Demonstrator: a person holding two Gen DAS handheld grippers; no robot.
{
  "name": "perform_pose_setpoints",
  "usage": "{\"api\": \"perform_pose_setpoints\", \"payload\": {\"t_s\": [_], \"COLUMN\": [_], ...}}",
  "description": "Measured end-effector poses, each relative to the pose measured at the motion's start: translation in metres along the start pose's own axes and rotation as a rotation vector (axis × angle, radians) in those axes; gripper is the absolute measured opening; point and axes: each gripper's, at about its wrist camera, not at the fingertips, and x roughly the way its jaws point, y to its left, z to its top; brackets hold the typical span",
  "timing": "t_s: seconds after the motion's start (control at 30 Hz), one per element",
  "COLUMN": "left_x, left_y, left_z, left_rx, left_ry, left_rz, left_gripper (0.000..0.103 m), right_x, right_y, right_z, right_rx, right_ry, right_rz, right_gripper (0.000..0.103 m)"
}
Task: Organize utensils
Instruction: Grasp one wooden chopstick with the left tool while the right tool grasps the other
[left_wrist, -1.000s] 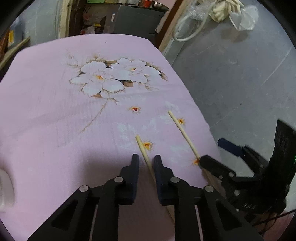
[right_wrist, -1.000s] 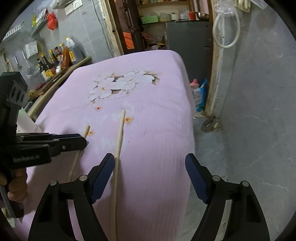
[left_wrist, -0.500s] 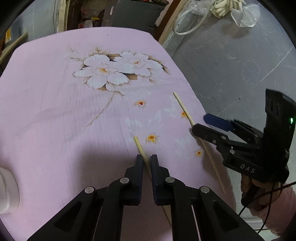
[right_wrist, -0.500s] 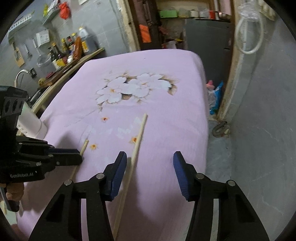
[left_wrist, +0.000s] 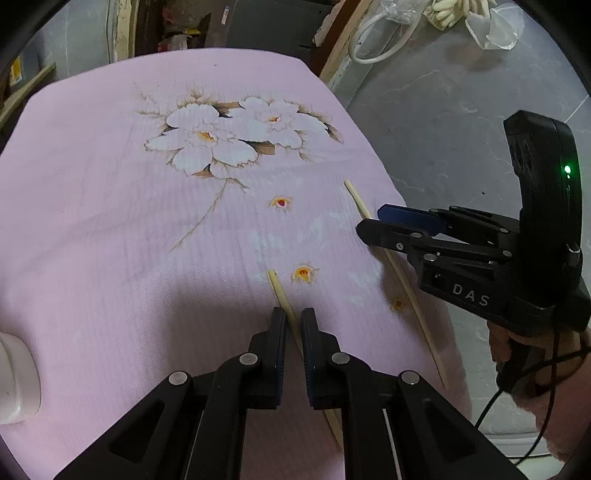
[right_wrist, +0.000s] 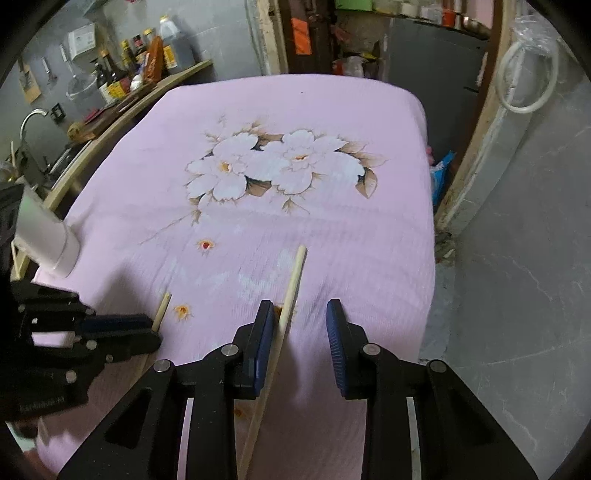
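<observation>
Two pale wooden chopsticks lie on a pink flowered cloth (left_wrist: 92, 184) (right_wrist: 332, 110). My left gripper (left_wrist: 293, 317) is shut on the left chopstick (left_wrist: 281, 291), whose tip sticks out ahead of the pads. In the right wrist view that gripper (right_wrist: 151, 328) comes in low on the left, holding the same chopstick (right_wrist: 162, 308). My right gripper (right_wrist: 299, 314) straddles the right chopstick (right_wrist: 293, 280), its jaws closing. The stick lies against the left pad, with a gap to the right pad. From the left wrist view the right gripper (left_wrist: 370, 220) sits over that chopstick (left_wrist: 417, 306).
A white cylindrical container (left_wrist: 14, 380) (right_wrist: 44, 236) stands at the cloth's left side. Beyond it are a counter with bottles (right_wrist: 140, 62) and a tap (right_wrist: 31, 118). The cloth's right edge drops to grey floor (right_wrist: 517, 295). A person's hand (left_wrist: 517, 354) holds the right gripper.
The right gripper has shifted left over the right chopstick and its jaws have narrowed around it. The left gripper has stayed in place, pinched slightly tighter on its chopstick.
</observation>
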Motion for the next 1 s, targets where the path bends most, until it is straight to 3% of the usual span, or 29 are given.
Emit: {"api": "perform_pose_setpoints", "payload": {"t_s": [0.03,0.1,0.33,0.57,0.73,1.0], "left_x": [0.0,0.0,-0.018,-0.067,-0.109,-0.185], "left_y": [-0.002,-0.004,0.004,0.01,0.022,0.056], "left_z": [-0.002,-0.002,-0.006,-0.01,-0.013,-0.013], "left_rx": [0.007,0.018,-0.018,-0.003,-0.018,-0.049], "left_ry": [-0.012,-0.021,-0.068,-0.171,-0.263,-0.437], "left_rz": [0.012,0.022,-0.012,-0.045,-0.056,-0.033], "left_gripper": [0.009,0.009,0.007,0.006,0.005,0.005], "right_x": [-0.001,-0.001,-0.011,-0.051,-0.078,-0.124], "right_y": [0.001,-0.001,-0.02,-0.022,0.004,0.072], "right_z": [-0.002,-0.004,-0.011,-0.023,-0.023,-0.001], "right_rx": [0.013,0.057,0.226,0.404,0.408,0.306], "right_ry": [-0.017,-0.041,-0.093,-0.283,-0.384,-0.582], "right_rz": [-0.005,0.009,0.136,0.263,0.264,0.281], "right_gripper": [0.024,0.007,0.004,0.004,0.004,0.004]}}
